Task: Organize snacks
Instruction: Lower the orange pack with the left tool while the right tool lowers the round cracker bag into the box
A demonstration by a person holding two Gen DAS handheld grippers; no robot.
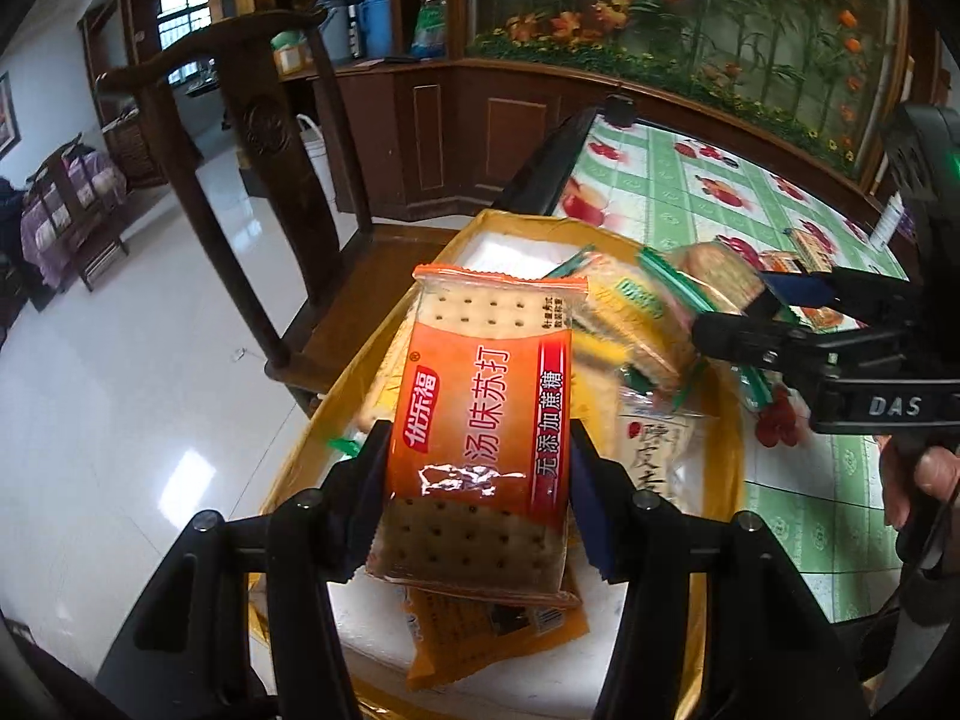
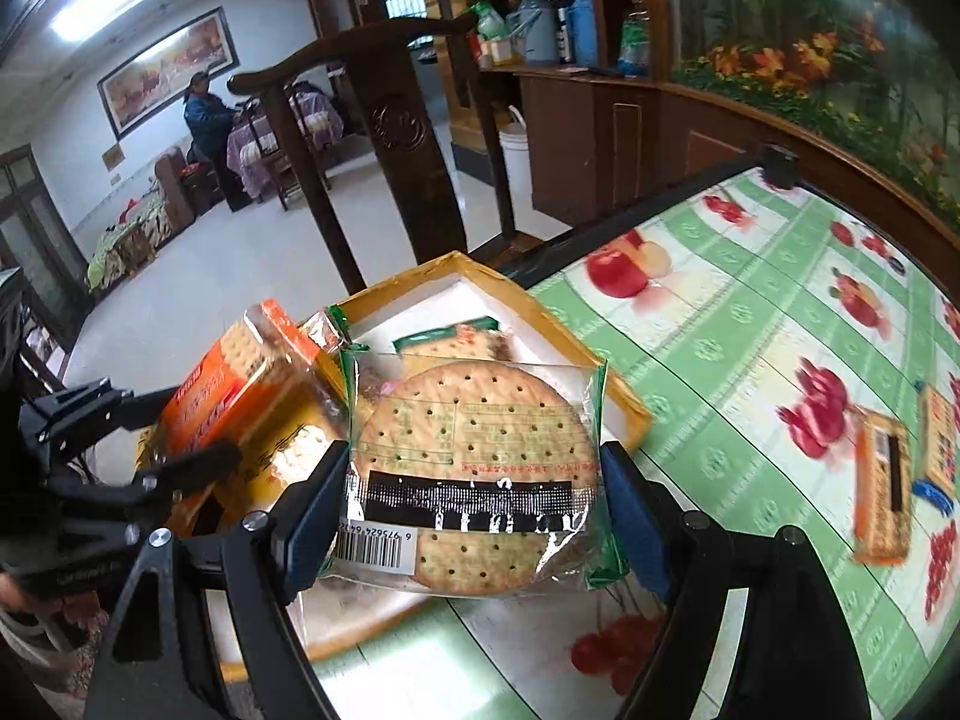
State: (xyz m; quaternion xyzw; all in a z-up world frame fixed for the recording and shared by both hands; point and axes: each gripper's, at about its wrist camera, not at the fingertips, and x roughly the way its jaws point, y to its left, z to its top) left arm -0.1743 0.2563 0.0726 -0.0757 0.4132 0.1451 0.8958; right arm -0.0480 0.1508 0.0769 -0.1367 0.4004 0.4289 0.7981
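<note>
A table covered in a glossy green-and-white checked cloth printed with red fruit (image 2: pixel 750 324) fills the right half of the right wrist frame; a shallow yellow-rimmed cardboard box with a white floor (image 2: pixel 624 414) rests on its near-left corner, overhanging the edge, with wrapped biscuit packets (image 1: pixel 654 324) inside; two small orange snack packets (image 2: pixel 882 492) lie flat on the cloth at the far right, blurred, side by side.

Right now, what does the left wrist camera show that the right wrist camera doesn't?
Only the left wrist view shows the printed front of the orange soda cracker pack, clamped in the left tongs. Only the right wrist view shows the round cracker pack's barcode side, clamped in the right tongs, and a person standing far back. Both show the yellow box and the wooden chair.
</note>
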